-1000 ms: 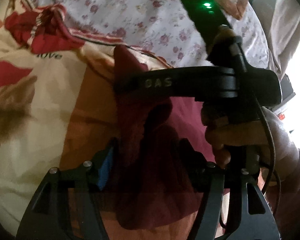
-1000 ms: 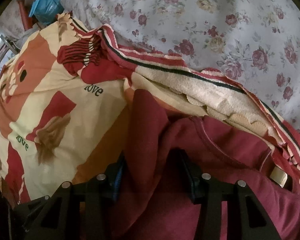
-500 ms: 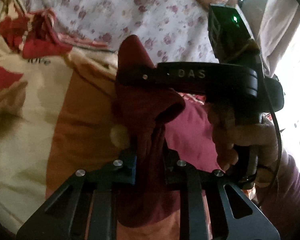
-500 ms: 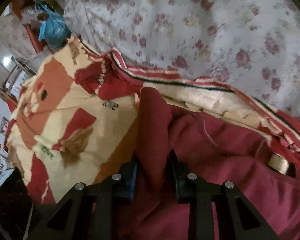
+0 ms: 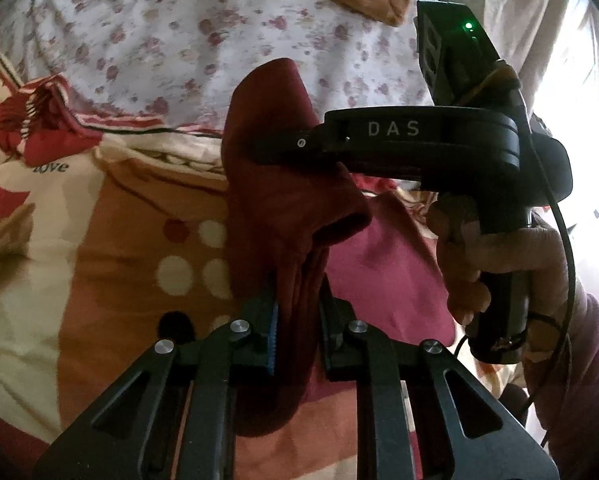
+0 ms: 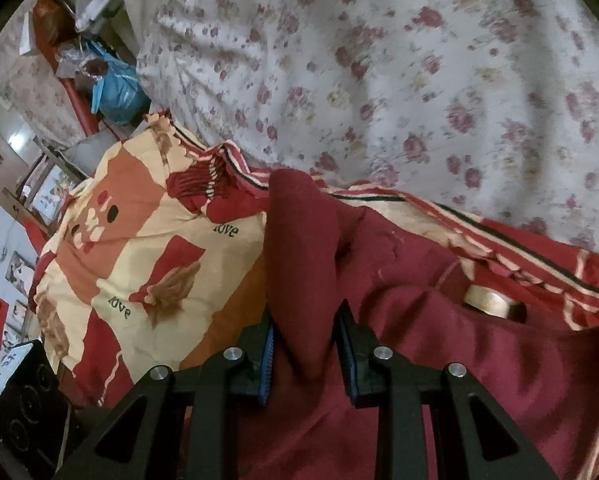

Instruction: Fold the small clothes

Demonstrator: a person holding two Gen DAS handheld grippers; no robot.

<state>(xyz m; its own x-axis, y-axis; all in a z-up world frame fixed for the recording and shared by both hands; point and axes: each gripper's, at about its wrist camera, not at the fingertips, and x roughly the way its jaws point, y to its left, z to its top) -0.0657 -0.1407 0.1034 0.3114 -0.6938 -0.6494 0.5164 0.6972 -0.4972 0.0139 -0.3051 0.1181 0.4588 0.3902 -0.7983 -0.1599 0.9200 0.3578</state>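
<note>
- Both grippers have risen since a second ago, when their jaws stood wide around slack cloth; the maroon garment (image 5: 283, 184) now hangs up off the patterned blanket (image 5: 111, 248) between them.
- Left gripper (image 5: 297, 320): its jaws are closing, and already pinch a narrow bunched fold of the garment, with the blue pad (image 5: 274, 332) pressing on one side of it.
- Right gripper (image 6: 305, 344): jaws clamped on a thicker gathered ridge of the same garment (image 6: 303, 248), cloth filling the gap between the blue-edged pads.
- In the left wrist view the right gripper (image 5: 267, 148) reaches in from the right edge, its black body marked "DAS", held by a hand (image 5: 495, 256) in a maroon sleeve (image 5: 579, 380); its tip bites the garment's upper fold.
- The garment is plain deep maroon knit, bunched into vertical creases at each grip, with a rounded peak standing above the jaws and a drooping flap below the right gripper's tip.
- In the right wrist view the rest of it lies crumpled toward the blanket's right side, a stitched seam showing and a pale label (image 6: 487, 300) at its opening.
- A floral sheet (image 6: 399, 80) lies past the blanket's far striped edge.
- A blue bag (image 6: 117, 88) sits beyond the blanket's far left corner.
</note>
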